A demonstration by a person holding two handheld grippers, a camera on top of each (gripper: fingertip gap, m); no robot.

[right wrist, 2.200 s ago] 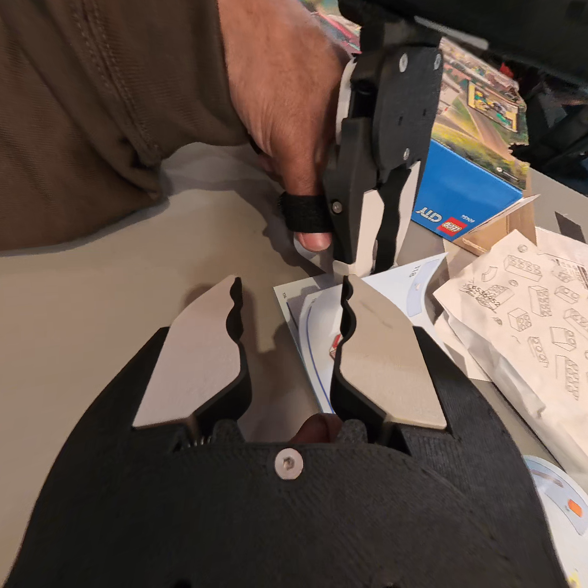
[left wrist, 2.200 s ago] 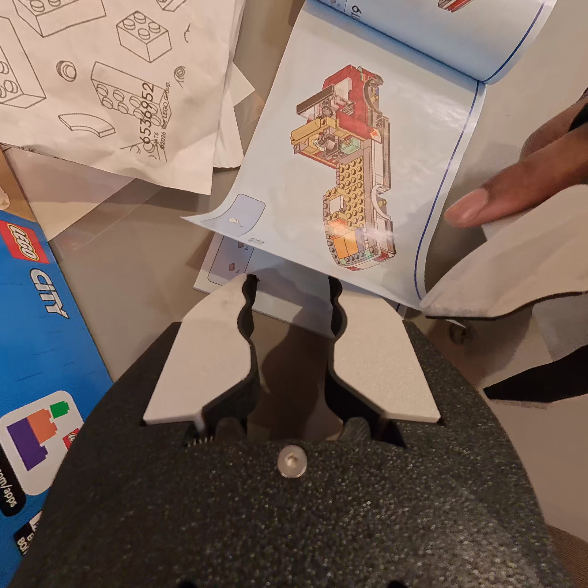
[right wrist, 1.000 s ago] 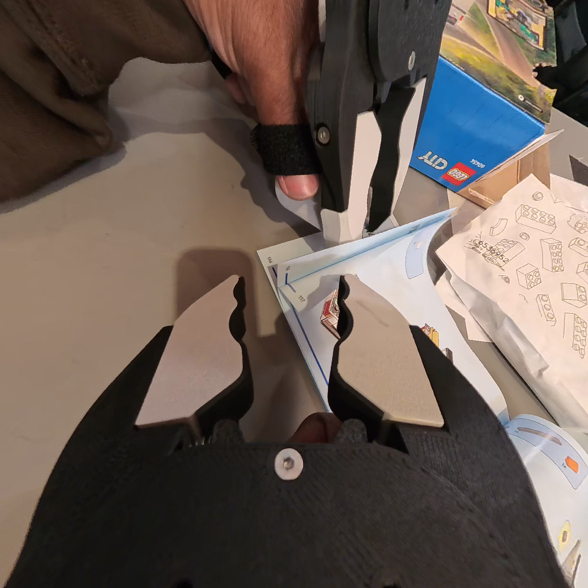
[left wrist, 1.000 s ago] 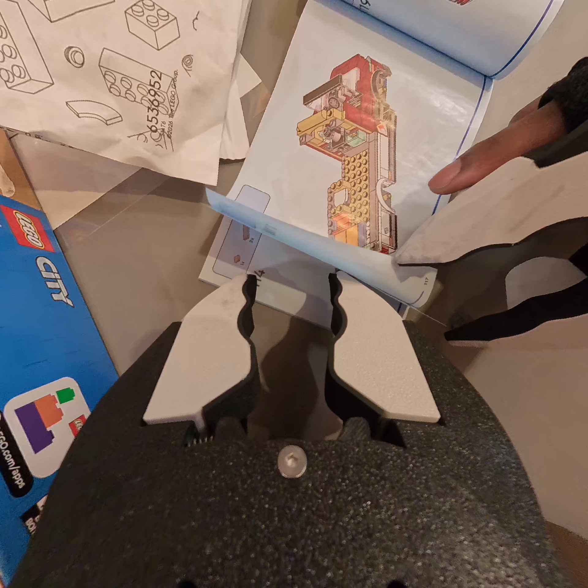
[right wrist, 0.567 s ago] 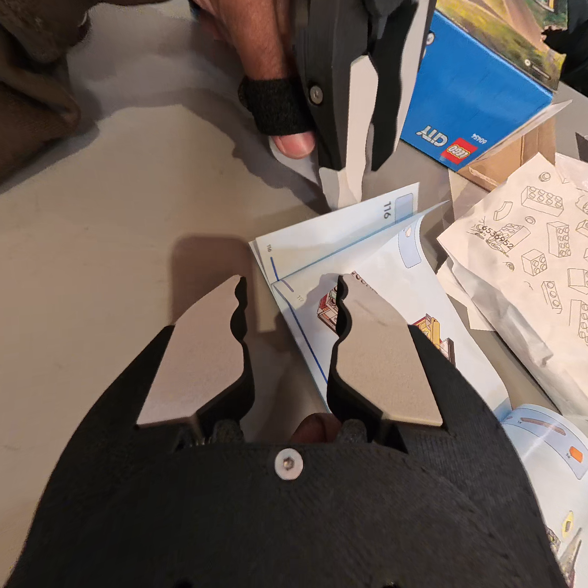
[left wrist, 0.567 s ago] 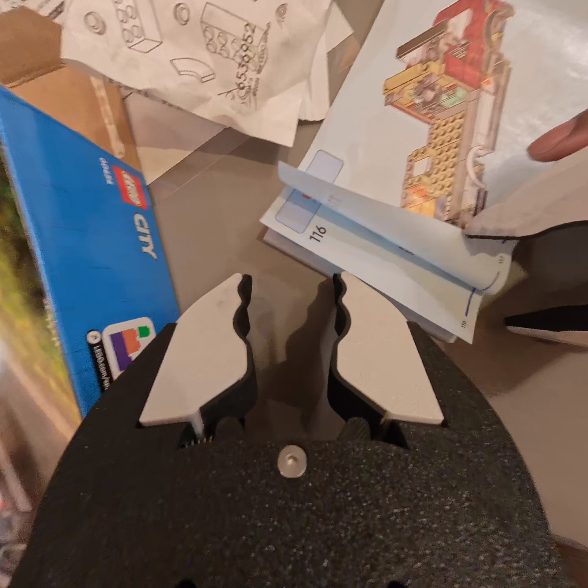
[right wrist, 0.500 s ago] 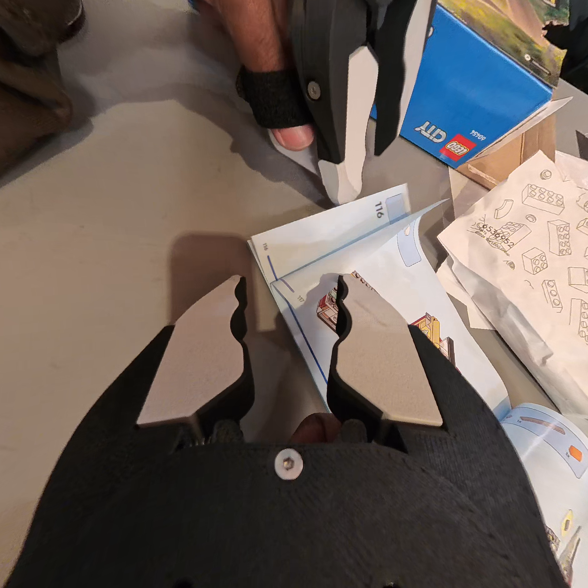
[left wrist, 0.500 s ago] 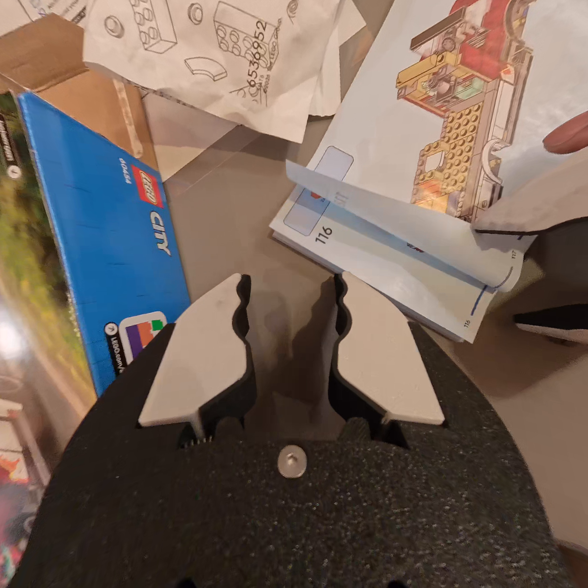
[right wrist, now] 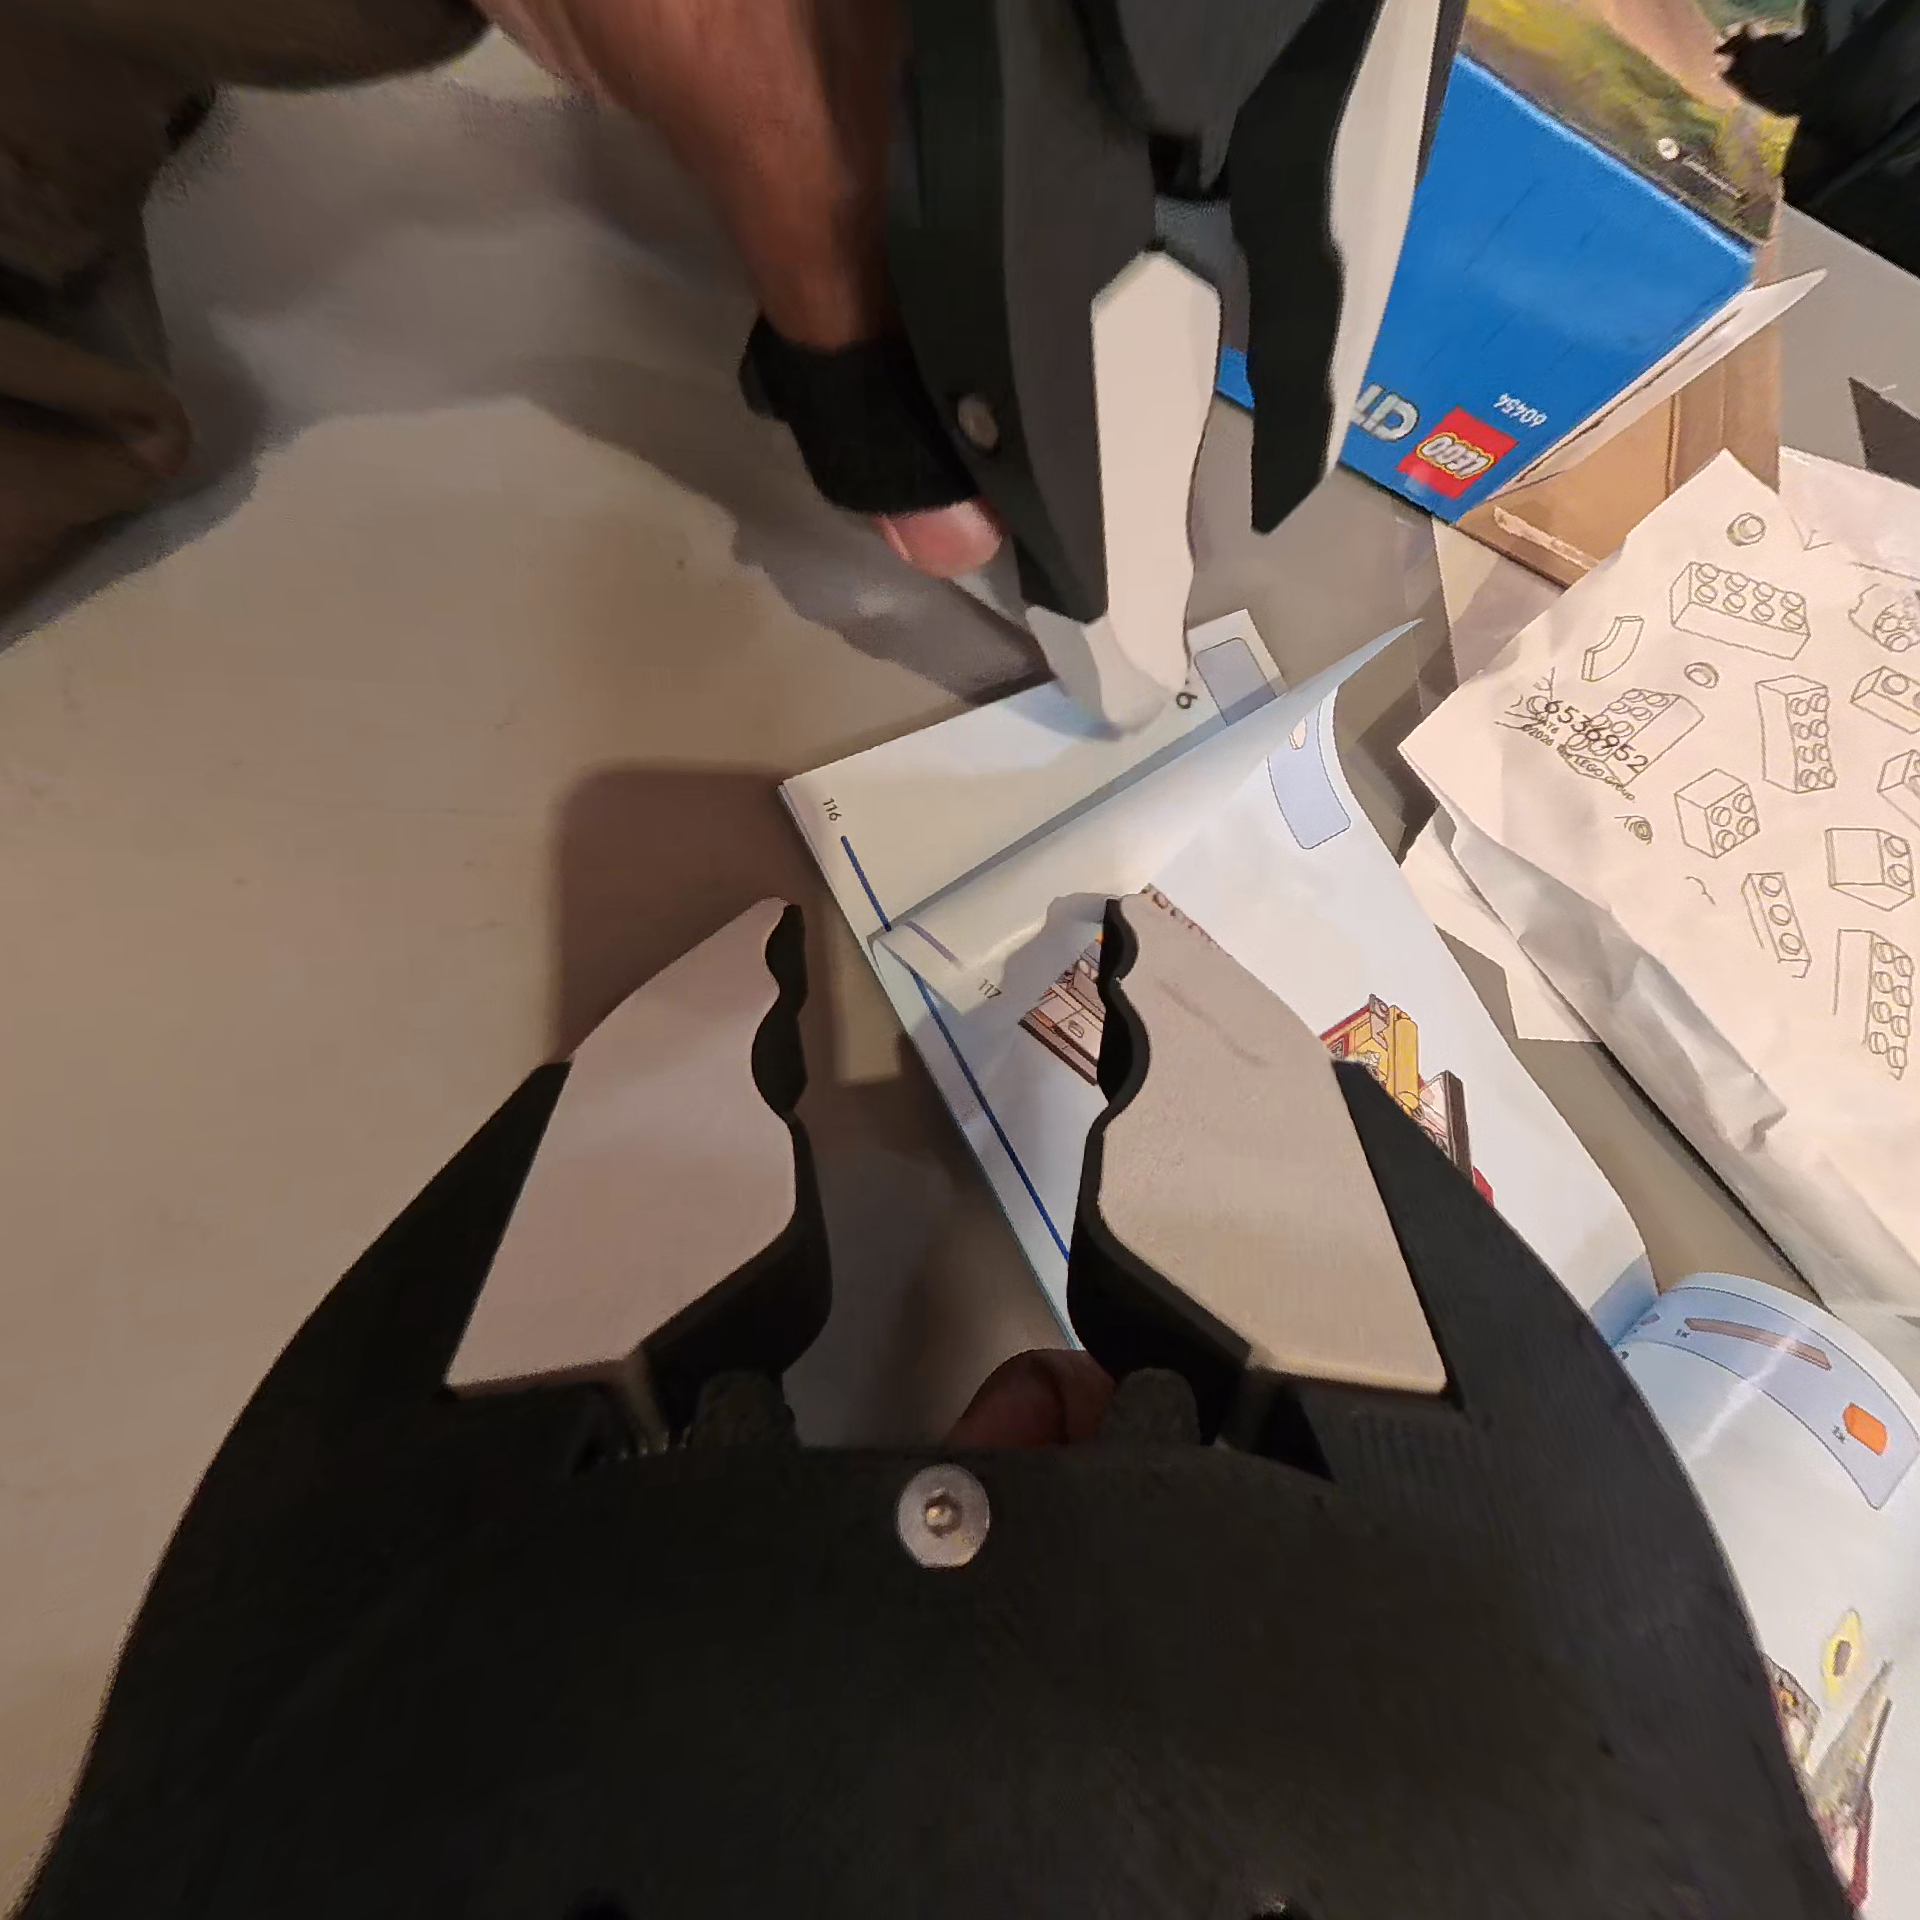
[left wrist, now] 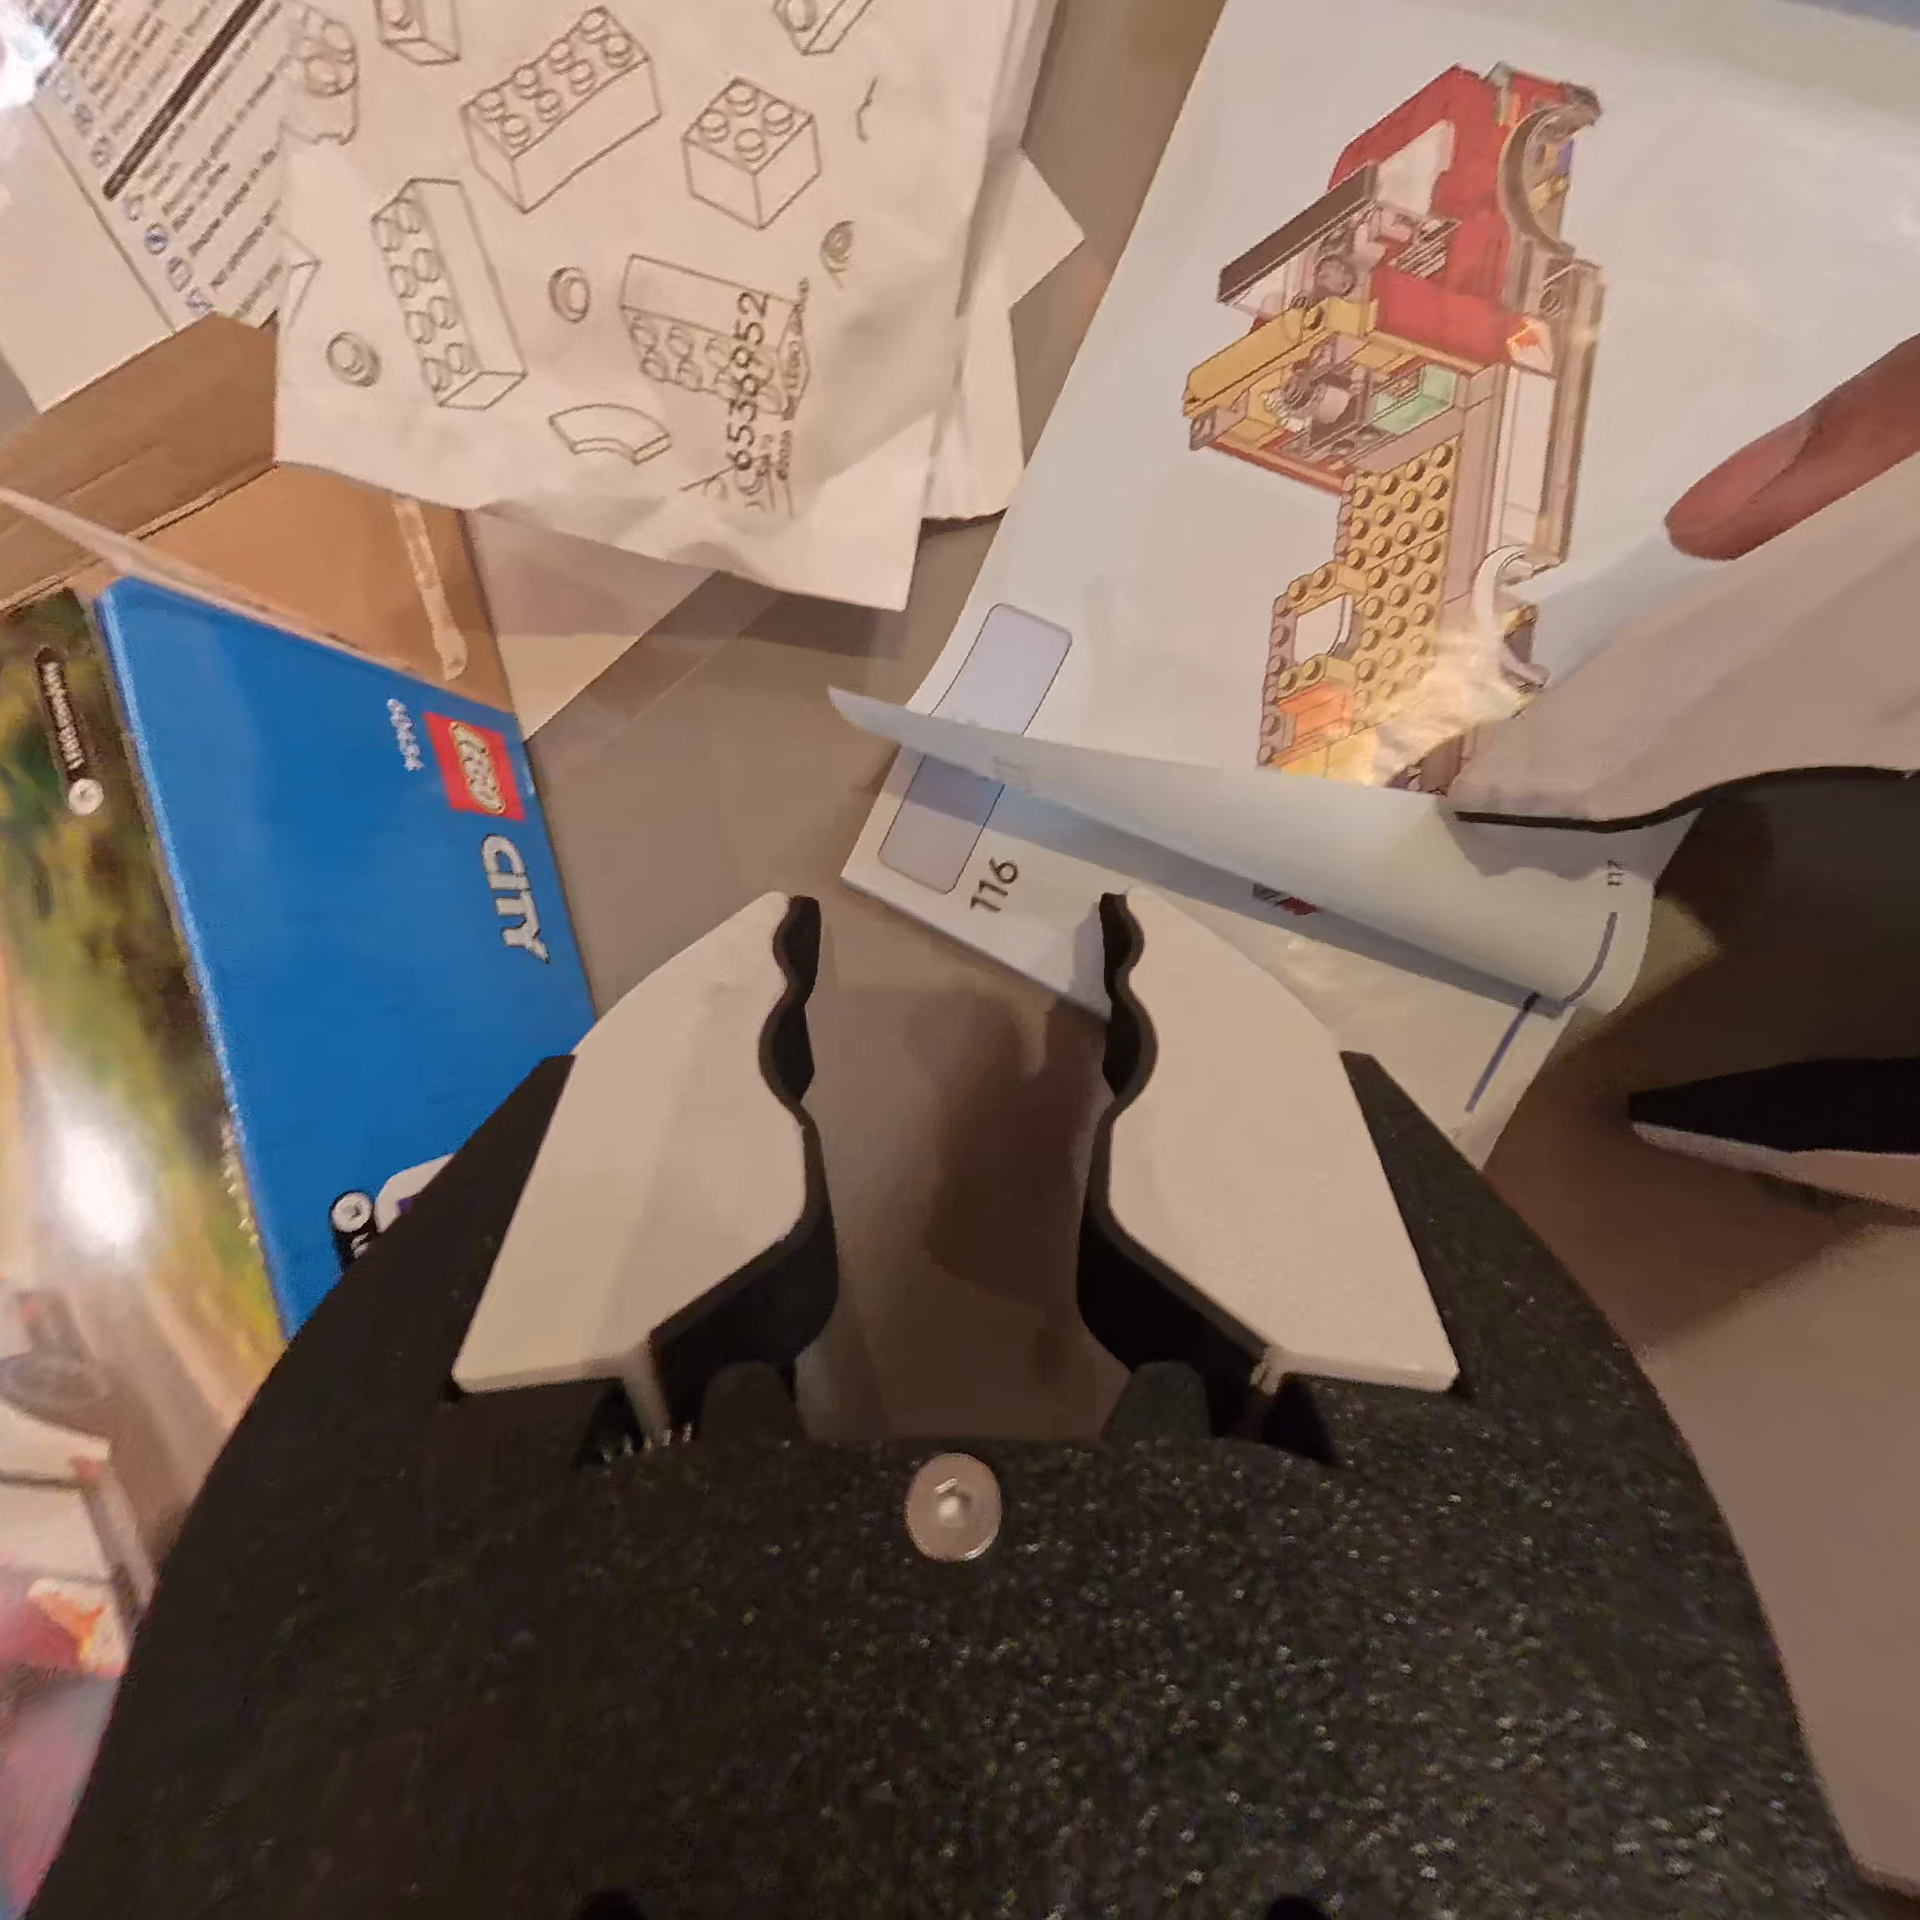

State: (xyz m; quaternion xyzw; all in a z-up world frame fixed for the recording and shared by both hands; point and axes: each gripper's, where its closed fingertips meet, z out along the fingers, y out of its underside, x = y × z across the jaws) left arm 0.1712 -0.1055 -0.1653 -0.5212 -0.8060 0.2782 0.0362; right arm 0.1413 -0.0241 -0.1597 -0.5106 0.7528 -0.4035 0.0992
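An open instruction booklet [left wrist: 1195, 520] with a picture of a red and yellow brick model lies on the beige table [right wrist: 364, 779]. One page [left wrist: 1247, 831] is lifted and bent back. My left gripper [left wrist: 951, 925] is open and empty at the booklet's near corner. In the right wrist view one of its fingertips [right wrist: 1122, 675] rests on the flat lower page. My right gripper [right wrist: 945, 920] is open, and its right finger [right wrist: 1195, 1039] lies over the bent page [right wrist: 1143, 821]. That page is not pinched. The same finger [left wrist: 1714, 675] shows in the left wrist view.
A blue toy box [left wrist: 343, 883] lies to the left, also in the right wrist view [right wrist: 1538, 291]. A white paper bag printed with brick outlines [left wrist: 623, 260] lies behind the booklet. A person's hand [right wrist: 831, 260] holds the left gripper and a fingertip [left wrist: 1787, 468] shows by the right one.
My left gripper opened a little, drew back from the booklet's edge and swung left, then set a fingertip on the lower page. The right gripper kept the page bent back.
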